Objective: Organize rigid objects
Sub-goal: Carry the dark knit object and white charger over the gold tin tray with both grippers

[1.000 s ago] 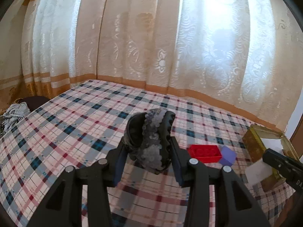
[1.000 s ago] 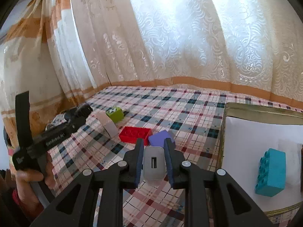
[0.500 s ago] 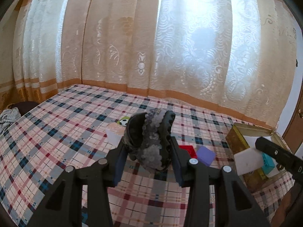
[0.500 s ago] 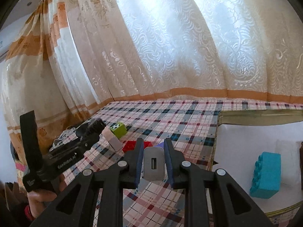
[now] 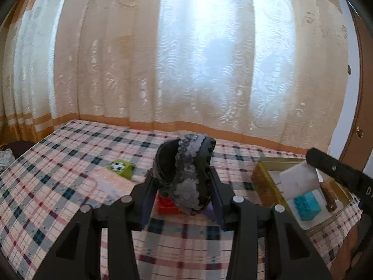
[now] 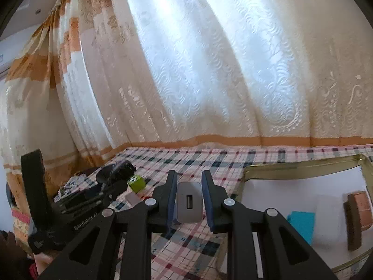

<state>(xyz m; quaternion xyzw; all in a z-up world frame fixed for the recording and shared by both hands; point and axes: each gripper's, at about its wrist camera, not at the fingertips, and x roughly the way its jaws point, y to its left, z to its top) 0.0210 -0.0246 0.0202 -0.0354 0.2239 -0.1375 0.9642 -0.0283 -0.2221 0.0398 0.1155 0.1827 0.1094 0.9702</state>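
Both my hands have lifted and swung toward the gold box (image 5: 261, 175). My left tongs (image 5: 183, 186) squeeze the dark lacy thing (image 5: 186, 177). My right tongs (image 6: 188, 201) squeeze the grey charger (image 6: 188, 201). I think dropping them in comes next.

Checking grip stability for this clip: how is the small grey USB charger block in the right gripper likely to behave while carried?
The small grey USB charger block looks rigid and flat-sided, so the right gripper, shut on it, probably holds it squarely. Its smooth, glossy-looking casing might slip if squeezed lightly. It seems compact and boxy, so once set in the gold-rimmed white box it should rest without rolling.
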